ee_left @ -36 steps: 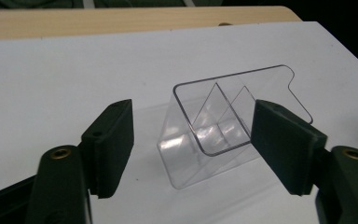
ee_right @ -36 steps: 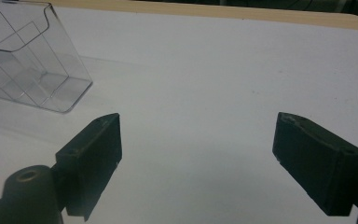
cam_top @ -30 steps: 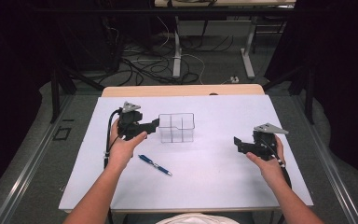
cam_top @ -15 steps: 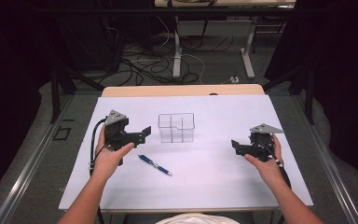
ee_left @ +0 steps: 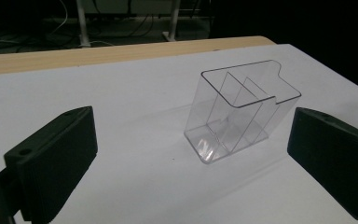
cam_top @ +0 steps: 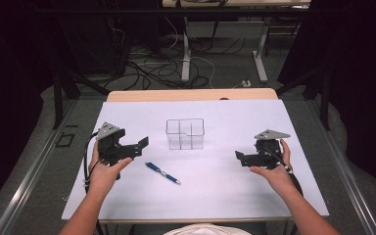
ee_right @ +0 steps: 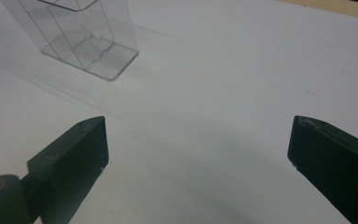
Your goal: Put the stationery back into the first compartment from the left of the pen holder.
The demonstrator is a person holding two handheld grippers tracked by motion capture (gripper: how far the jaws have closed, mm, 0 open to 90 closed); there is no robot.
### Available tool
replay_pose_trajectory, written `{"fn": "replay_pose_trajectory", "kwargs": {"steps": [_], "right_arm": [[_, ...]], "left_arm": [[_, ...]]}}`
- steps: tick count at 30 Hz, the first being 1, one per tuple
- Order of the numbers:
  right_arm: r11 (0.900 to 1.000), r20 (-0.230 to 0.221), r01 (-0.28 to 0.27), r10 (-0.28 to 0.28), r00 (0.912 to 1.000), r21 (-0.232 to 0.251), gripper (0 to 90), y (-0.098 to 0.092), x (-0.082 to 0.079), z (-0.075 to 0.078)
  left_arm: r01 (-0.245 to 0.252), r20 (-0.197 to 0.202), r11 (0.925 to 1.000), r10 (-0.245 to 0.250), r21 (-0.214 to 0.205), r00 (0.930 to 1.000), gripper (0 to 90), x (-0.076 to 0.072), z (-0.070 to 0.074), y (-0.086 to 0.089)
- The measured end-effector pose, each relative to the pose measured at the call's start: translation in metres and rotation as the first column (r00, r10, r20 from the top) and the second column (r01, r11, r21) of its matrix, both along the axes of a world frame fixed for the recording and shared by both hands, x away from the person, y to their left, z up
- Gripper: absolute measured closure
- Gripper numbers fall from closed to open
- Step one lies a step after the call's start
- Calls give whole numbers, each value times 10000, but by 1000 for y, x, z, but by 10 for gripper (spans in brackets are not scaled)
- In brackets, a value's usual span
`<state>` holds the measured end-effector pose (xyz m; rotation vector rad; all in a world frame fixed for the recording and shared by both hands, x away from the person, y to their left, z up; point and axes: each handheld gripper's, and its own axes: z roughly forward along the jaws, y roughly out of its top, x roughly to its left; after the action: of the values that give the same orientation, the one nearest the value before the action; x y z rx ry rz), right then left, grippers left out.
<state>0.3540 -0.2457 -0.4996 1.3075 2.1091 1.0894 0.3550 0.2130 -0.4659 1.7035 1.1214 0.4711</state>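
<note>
A clear plastic organizer (cam_top: 185,133) with inner dividers stands upright on the white table top (cam_top: 225,196). A blue pen (cam_top: 162,173) lies in front of it, slightly to the left. My left gripper (cam_top: 142,146) hovers left of the organizer, apart from it and pointing toward it. Its jaws have just been opening and stand open with nothing between them. In the left gripper view the organizer (ee_left: 240,114) sits beyond the left gripper (ee_left: 191,163). My right gripper (cam_top: 242,159) is held right of the organizer; its jaws have just been opening and are empty. The right gripper view shows the organizer (ee_right: 81,37) far ahead of the right gripper (ee_right: 198,163).
The white sheet covers a wooden table whose far edge (cam_top: 191,94) shows as a tan strip. Beyond it are cables and table legs (cam_top: 185,54) on a dark floor. A metal rail (cam_top: 39,166) runs along the table's left side.
My left gripper has drawn back leftward and toward the person, away from the organizer, with its jaws spread wider. The right gripper has stayed almost in place.
</note>
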Motion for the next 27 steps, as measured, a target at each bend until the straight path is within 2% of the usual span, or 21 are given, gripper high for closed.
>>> {"fn": "replay_pose_trajectory", "kwargs": {"steps": [3, 7, 10, 11, 13, 18, 19, 20, 22, 24, 25, 27], "right_arm": [[9991, 69, -405, 405, 9992, 124, 54, 7, -1, 3], [9943, 198, -1001, 994, 9949, 380, 121, 19, -4, 10], [9888, 598, -1495, 1489, 9870, 42, 157, 33, -4, 13], [9888, 598, -1495, 1489, 9870, 42, 157, 33, -4, 13], [9839, 750, -1785, 1789, 9810, -111, 174, 44, -4, 13], [9758, 743, -2169, 2185, 9730, -289, 229, 58, 0, 9], [9730, 577, -2271, 2292, 9717, -400, 240, 61, 0, 10], [9731, 699, -2276, 2296, 9708, -359, 247, 65, 2, 8], [9681, 416, -2483, 2496, 9675, -341, 268, 74, 6, 7], [9671, 474, -2532, 2541, 9660, -256, 274, 78, 7, 5], [9660, 424, -2569, 2579, 9652, -287, 279, 81, 8, 4], [9623, 276, -2692, 2703, 9624, -388, 293, 88, 10, 3]], "left_arm": [[-20, 112, 10000, 19, 63, 9999, 24, -3, -3, 4], [31, 171, 10000, -31, -5, 9998, 26, -8, -5, 7], [-31, 398, 9999, 26, 113, 9992, 26, -11, -6, 9], [-38, 472, 9997, 27, 236, 9989, 26, -11, -6, 9], [-82, 499, 9994, 64, 345, 9987, 33, -12, -6, 10], [-172, 521, 9996, 160, 222, 9985, 34, -12, -8, 10], [-144, 551, 9994, 127, 299, 9984, 34, -12, -8, 10], [-129, 513, 9998, 119, 180, 9986, 34, -12, -9, 10], [-91, 516, 9995, 76, 289, 9986, 39, -12, -10, 10], [-94, 486, 9993, 76, 370, 9988, 43, -12, -11, 10], [-141, 409, 9996, 130, 243, 9991, 46, -12, -12, 9], [-141, 357, 9995, 131, 274, 9993, 47, -11, -13, 9]]}}
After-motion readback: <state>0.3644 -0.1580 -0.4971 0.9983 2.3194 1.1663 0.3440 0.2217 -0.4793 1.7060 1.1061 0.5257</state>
